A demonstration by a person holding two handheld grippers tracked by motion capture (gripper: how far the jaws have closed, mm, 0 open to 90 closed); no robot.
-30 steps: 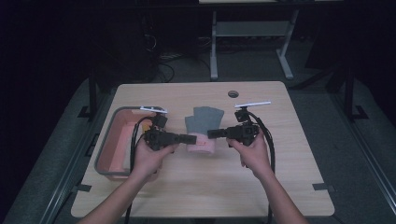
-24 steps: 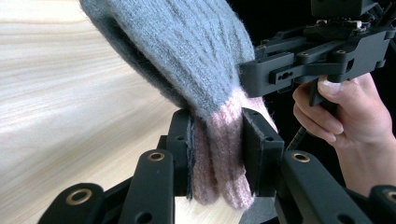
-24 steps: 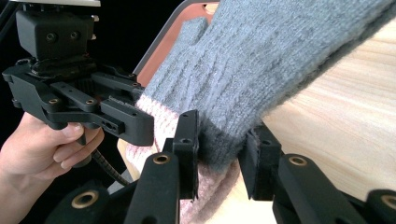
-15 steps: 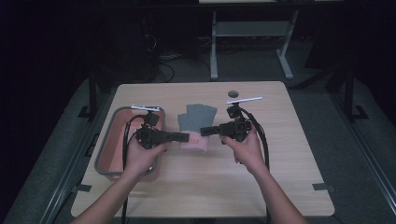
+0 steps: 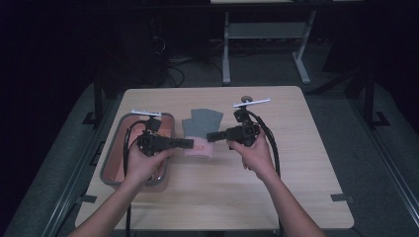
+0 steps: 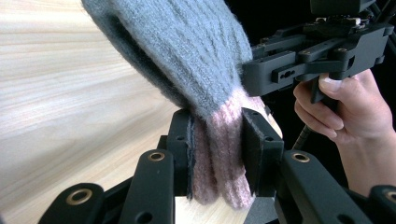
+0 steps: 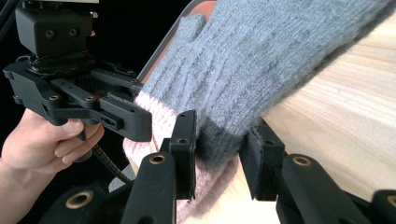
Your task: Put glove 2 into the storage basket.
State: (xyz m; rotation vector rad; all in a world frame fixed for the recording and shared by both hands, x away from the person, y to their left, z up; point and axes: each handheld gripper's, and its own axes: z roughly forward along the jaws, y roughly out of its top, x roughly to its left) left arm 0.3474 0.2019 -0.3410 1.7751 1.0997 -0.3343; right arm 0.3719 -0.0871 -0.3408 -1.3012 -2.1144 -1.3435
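Near the middle of the pale wooden surface (image 5: 296, 163), a grey knitted glove with a pink ribbed cuff (image 5: 201, 129) lies with its fingers pointing away from the person and its cuff toward them. Both claws meet at that cuff from opposite sides. The left claw (image 5: 189, 143) is clamped on the pink cuff; in the left gripper view the cuff (image 6: 219, 154) is pinched between the two black pads, the grey body of the glove rising above them. The right claw (image 5: 211, 136) grips the glove at the seam where grey meets pink; in the right gripper view the fabric (image 7: 219, 140) is bunched between its pads, though a little gap shows on one side. Beside the glove, to the left, sits a grey-rimmed rectangular tray with a reddish floor (image 5: 114, 163), under the person's left hand (image 5: 143, 163).
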